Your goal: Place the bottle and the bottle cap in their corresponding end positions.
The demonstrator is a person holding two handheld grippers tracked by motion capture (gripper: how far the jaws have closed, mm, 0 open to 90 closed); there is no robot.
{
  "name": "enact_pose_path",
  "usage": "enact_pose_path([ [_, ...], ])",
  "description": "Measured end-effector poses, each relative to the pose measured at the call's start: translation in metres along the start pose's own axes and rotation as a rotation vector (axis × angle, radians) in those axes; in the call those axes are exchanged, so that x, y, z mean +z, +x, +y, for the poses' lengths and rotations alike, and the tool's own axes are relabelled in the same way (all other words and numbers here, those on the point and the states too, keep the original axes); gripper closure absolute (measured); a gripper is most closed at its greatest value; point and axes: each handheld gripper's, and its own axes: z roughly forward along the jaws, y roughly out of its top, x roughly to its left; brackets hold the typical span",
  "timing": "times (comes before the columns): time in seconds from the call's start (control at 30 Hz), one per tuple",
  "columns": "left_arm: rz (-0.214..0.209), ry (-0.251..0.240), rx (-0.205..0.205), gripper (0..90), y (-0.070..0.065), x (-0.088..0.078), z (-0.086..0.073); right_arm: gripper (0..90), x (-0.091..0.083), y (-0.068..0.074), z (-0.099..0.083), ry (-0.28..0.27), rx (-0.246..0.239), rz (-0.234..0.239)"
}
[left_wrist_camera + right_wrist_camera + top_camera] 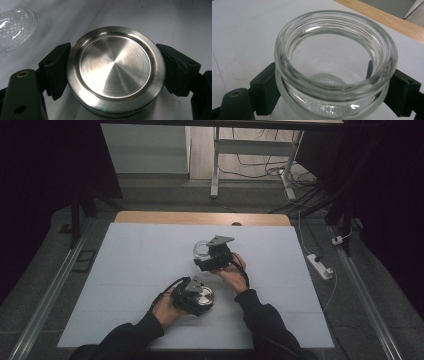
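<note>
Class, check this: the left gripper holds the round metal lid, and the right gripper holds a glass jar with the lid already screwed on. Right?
Not quite. The glass jar in the right gripper is open, its threaded mouth bare in the right gripper view. The metal lid sits in the left gripper, apart.

One glass jar (335, 62), one steel lid (115, 71), two grippers.

Wide bare white mat (125, 270) all round, glass jar (201, 251) and metal lid (202, 297) mid-table, well apart.
</note>
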Motion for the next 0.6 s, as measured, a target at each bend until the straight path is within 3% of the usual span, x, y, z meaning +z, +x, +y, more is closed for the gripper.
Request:
enact_pose_path([
  [0.3,-0.012,0.020,-0.016,18.1,0.0019,0.0013,0.0004,14.4,-0.0010,0.0003,0.0015,0.025,0.010,-0.004],
  [0.43,-0.009,0.018,-0.021,15.1,0.0019,0.0011,0.0003,8.8,-0.0016,-0.0010,0.0015,0.031,0.018,0.027],
  [0.6,-0.037,0.011,-0.045,10.8,0.0048,-0.0012,-0.0013,3.6,-0.0041,-0.0001,0.0019,0.037,0.018,0.040],
])
